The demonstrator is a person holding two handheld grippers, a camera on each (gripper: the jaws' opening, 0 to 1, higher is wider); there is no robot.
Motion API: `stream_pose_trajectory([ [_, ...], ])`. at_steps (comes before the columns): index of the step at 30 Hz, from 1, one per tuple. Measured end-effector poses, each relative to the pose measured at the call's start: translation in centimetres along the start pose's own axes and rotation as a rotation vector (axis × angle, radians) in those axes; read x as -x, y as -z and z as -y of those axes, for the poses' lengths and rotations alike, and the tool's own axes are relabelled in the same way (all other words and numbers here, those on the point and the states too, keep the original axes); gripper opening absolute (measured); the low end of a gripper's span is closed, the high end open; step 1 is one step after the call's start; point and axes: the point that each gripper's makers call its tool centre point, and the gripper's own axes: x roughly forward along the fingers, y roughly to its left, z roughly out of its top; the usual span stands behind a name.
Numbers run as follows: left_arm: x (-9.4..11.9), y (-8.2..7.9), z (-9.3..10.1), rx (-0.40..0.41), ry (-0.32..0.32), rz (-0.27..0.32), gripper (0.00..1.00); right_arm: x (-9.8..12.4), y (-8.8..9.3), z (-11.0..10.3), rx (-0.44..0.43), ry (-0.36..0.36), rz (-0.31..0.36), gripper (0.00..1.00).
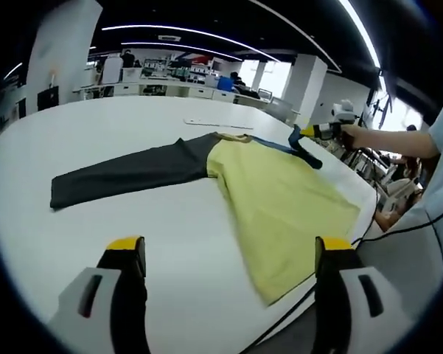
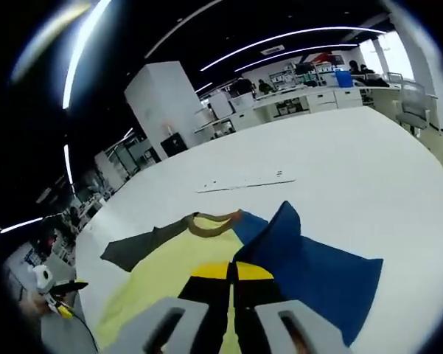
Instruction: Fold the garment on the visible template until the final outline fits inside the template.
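Right gripper view: right tool [image 2: 232, 274] pinches blue sleeve [image 2: 309, 276] beyond yellow garment [image 2: 169, 276]

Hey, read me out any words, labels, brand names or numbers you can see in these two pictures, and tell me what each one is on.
No text can be read here.
The shirt shows plain yellow, grey and blue panels, with no print or label.
The white table has a thin strip with small dark marks, too small to read.
Shelves and signs in the background are too blurred to read.
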Motion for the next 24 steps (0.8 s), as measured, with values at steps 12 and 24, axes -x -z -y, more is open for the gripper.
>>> stream_pose_trajectory([
  [12, 0.2, -1.7, 0.7, -0.041, 0.027, 0.084, 0.91, -3.6, -2.0, -6.2, 0.061, -0.114, -0.017, 0.0],
  [24, 0.1, -2.0, 0.7, -0.055, 0.025, 0.103, 0.88, -7.7, -2.1, -13.4, 0.095, -0.218, -0.026, 0.0],
])
